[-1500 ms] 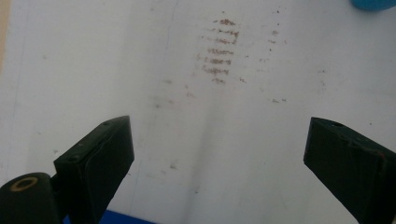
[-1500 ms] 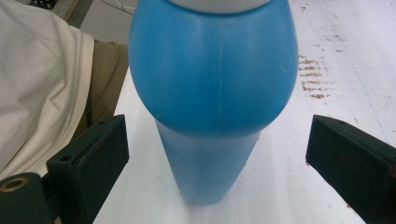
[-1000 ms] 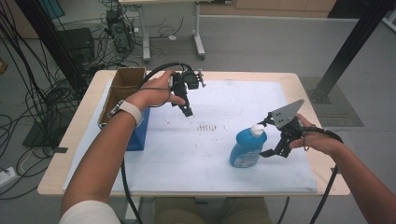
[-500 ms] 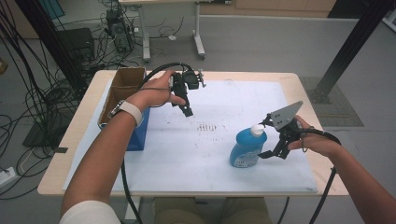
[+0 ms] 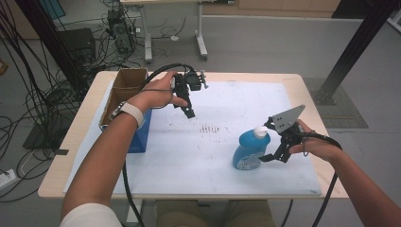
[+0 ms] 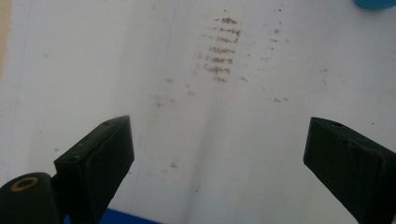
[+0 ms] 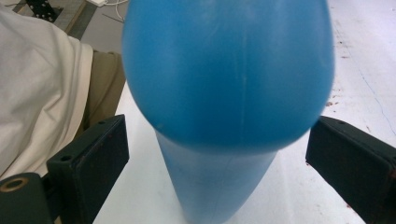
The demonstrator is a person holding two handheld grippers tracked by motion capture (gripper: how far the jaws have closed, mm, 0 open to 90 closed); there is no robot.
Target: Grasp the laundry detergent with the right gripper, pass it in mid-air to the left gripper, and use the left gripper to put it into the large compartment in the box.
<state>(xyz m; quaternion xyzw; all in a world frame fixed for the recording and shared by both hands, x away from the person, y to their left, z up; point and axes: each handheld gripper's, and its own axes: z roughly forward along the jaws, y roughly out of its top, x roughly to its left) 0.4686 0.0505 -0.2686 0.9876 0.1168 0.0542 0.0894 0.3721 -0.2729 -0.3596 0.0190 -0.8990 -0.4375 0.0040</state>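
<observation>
A blue bottle point(image 5: 248, 152) with a white cap point(image 5: 260, 131) stands upright on the white mat, right of centre. My right gripper point(image 5: 267, 142) is at the bottle's right side, open, one jaw by the cap and one low by the base. In the right gripper view the bottle point(image 7: 229, 74) sits between the two black jaws of that gripper point(image 7: 217, 140), with a gap on each side. My left gripper point(image 5: 189, 112) is held above the mat at the back left, pointing down. Its jaws point(image 6: 215, 140) stand wide open over bare mat with nothing between them.
An open cardboard box point(image 5: 124, 88) sits at the table's left edge with a blue box point(image 5: 142, 135) in front of it. Brown smudges point(image 5: 213, 128) mark the white mat point(image 5: 189, 165) near its middle. Cables and table legs crowd the floor behind.
</observation>
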